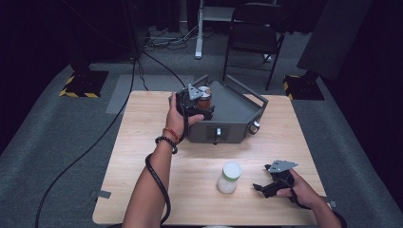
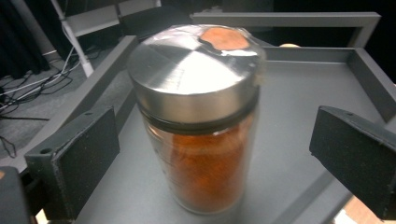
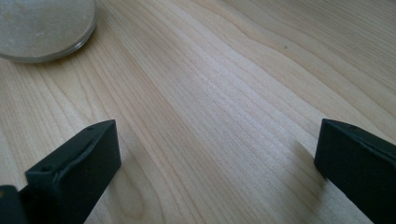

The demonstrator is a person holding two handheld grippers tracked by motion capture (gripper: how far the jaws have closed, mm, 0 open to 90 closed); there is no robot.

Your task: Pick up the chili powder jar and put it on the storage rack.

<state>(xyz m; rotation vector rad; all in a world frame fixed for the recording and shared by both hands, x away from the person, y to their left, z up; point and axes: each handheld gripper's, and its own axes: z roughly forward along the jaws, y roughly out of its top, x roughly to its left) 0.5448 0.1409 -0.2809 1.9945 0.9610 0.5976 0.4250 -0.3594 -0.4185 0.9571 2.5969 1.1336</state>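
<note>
We see the spice jar [image 2: 198, 116] upright in the grey tray [image 1: 237, 102] at the table's [image 1: 142, 142] far side, between the left gripper's [image 1: 197, 108] spread jaws, untouched. The right gripper [image 1: 266, 186] rests released near-right, a white-lidded jar [image 1: 229, 176] just left of it.

Your left gripper [image 2: 212, 154] has gaps both sides of the spice jar [image 2: 198, 116], jaws wide; grey tray [image 1: 237, 102] walls fence it in. Your right gripper [image 3: 215, 168] faces bare wooden table [image 1: 142, 142]; the white jar [image 1: 228, 177] stands near, apart.
</note>
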